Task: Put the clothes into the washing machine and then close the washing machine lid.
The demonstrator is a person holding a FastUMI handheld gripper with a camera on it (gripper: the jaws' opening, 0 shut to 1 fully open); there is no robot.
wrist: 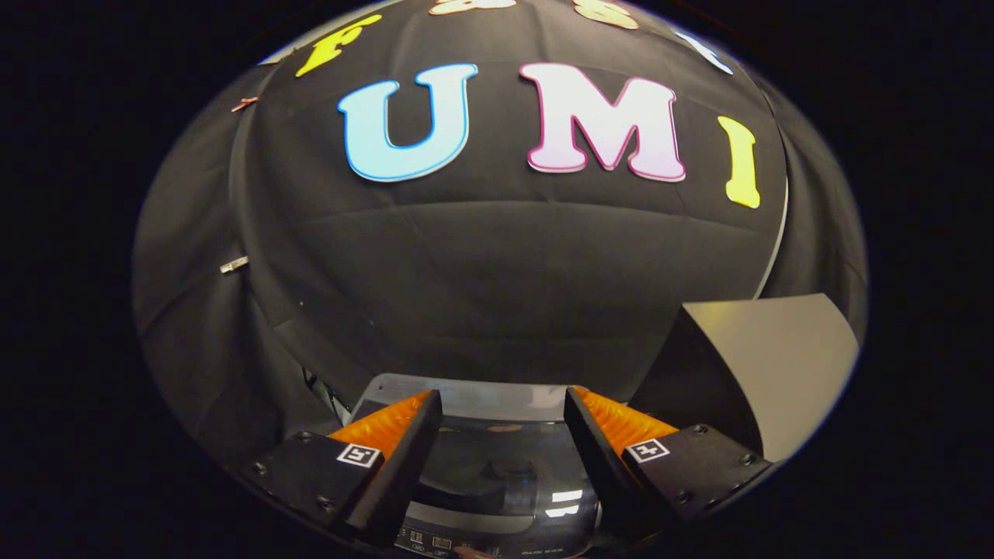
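Observation:
My gripper [503,404] is open, its two fingers spread wide with nothing between them. Below and between the fingers lies the top of the washing machine [466,400], grey at its far edge. Its dark glossy lid [505,473] lies flat and appears shut, with lamp glints on it. A strip of the control panel [435,541] shows nearest to me, under the fingers. No clothes can be made out on or around the machine.
A dark box-like object with a pale grey slanted face [776,357] stands just right of the machine, close to the right finger. The black cloth wall [497,272] hangs right behind the machine. A small clip [234,265] is pinned on the cloth at the left.

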